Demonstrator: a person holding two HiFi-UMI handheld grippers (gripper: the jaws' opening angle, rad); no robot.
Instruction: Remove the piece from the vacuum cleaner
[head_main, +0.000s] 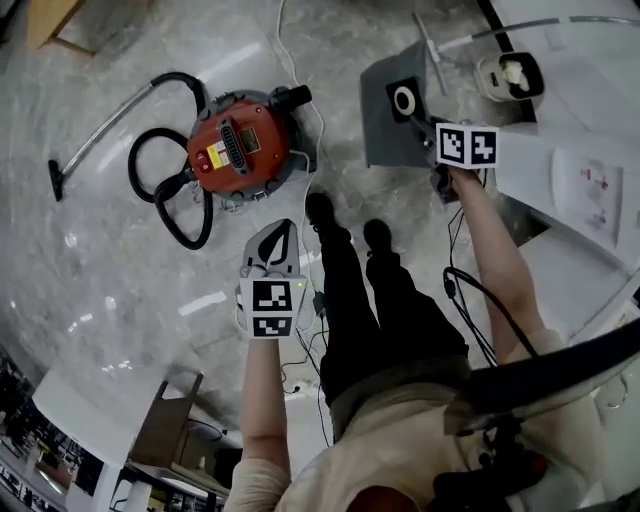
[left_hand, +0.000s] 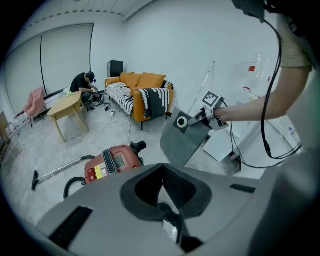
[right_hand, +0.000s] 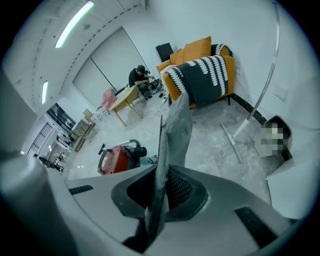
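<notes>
The right gripper (head_main: 432, 140) is clenched on the piece (head_main: 396, 122), a flat grey panel with a round white-ringed hole near its held corner. In the head view the piece sits at about 1 o'clock. It spreads from the jaws toward 10 o'clock, clear of the floor. In the right gripper view the right gripper (right_hand: 157, 202) has the piece (right_hand: 176, 127) edge-on between its pads (right_hand: 181, 189). Both pads press on its lower edge, and the sheet rises from them toward 12 o'clock.

The vacuum cleaner (head_main: 240, 150) is a red canister standing on the marble floor (head_main: 110, 260) at about 10 o'clock in the head view. Its black hose (head_main: 165, 195) loops at its 8 o'clock side. The piece is well apart from it, at its 3 o'clock.

The left gripper (head_main: 277, 235) is at the middle of the head view, at the vacuum cleaner's 5 o'clock. In its own view the left gripper (left_hand: 165, 207) has its jaws drawn together with nothing gripped, well apart from the piece (left_hand: 184, 141), which lies at 1 o'clock. An orange sofa (left_hand: 142, 92) stands against the far wall.
</notes>
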